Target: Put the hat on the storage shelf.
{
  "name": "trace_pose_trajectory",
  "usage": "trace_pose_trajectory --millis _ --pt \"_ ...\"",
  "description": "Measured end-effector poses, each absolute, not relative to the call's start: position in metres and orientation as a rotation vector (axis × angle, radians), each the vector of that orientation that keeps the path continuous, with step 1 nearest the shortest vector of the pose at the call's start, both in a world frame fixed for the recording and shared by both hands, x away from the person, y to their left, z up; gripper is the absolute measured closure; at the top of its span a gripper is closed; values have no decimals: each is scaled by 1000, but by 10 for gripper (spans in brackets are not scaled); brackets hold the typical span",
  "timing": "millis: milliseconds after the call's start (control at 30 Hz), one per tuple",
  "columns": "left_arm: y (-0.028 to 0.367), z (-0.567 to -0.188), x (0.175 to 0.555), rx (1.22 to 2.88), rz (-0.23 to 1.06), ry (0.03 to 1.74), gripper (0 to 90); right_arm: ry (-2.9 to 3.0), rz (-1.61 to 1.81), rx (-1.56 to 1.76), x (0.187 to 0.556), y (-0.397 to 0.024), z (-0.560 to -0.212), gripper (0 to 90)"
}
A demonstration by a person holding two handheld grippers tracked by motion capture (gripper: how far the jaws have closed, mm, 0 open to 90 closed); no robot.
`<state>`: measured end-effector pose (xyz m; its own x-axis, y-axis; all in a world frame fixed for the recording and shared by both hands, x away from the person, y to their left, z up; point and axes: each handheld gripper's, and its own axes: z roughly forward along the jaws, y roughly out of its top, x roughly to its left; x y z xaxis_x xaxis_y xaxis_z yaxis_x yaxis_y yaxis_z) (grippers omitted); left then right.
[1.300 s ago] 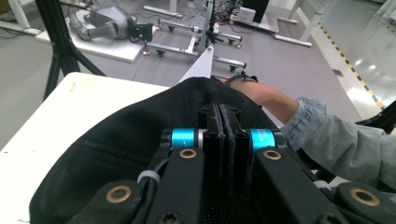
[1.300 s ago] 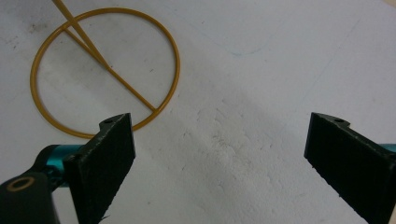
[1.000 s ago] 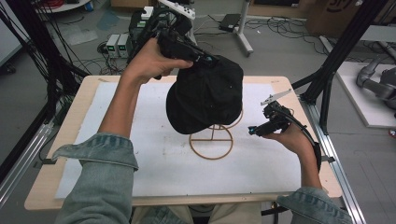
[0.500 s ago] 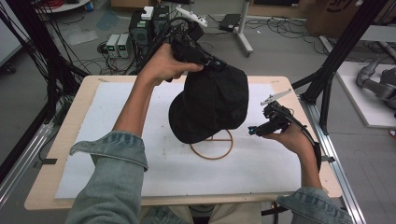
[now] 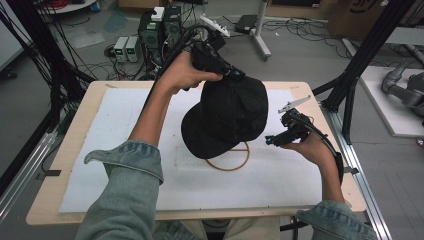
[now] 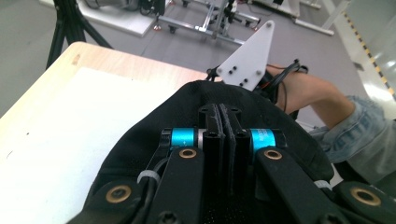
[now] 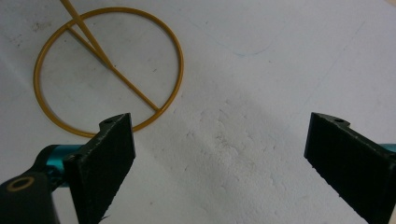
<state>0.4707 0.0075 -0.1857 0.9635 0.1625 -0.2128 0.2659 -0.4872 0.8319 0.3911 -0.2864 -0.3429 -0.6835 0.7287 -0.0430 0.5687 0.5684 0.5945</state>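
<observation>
— One big white mat (image 5: 150, 150) covers our table (image 5: 75, 145), and over its middle we carry the black cap (image 5: 227, 120) lower and farther toward the person than a second ago; it now hides most of the gold wire stand (image 5: 230, 162), whose ring was plainer to see before.

— So we judge the cap is nearly seated on that stand. Our left gripper (image 6: 224, 123) has its jaws pressed together on the cap's cloth, near the crown.

— And our right gripper (image 5: 280, 137) has kept its place just to the right of the stand, jaws spread wide with nothing between them; in its own view the ring (image 7: 109, 70) lies ahead on the mat.

— Then we should ease down until the crown rests.
</observation>
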Motion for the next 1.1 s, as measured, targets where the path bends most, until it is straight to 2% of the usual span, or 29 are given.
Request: trace_pose_trajectory --millis 267,333,400,567,1100 --pt "6 -194 476 2123 -121 332 848 2525 801 1072 391 -286 -344 83" --pt "7 -192 477 2115 -115 343 789 2526 798 1072 391 -285 -344 83" --pt "8 -191 477 2109 -102 372 684 2527 796 1072 391 -285 -344 83" --pt "17 -190 478 2116 -84 397 596 2523 799 1076 391 -287 -344 83" --pt "58 -176 468 2087 8 481 429 2520 796 1080 392 -288 -345 83"
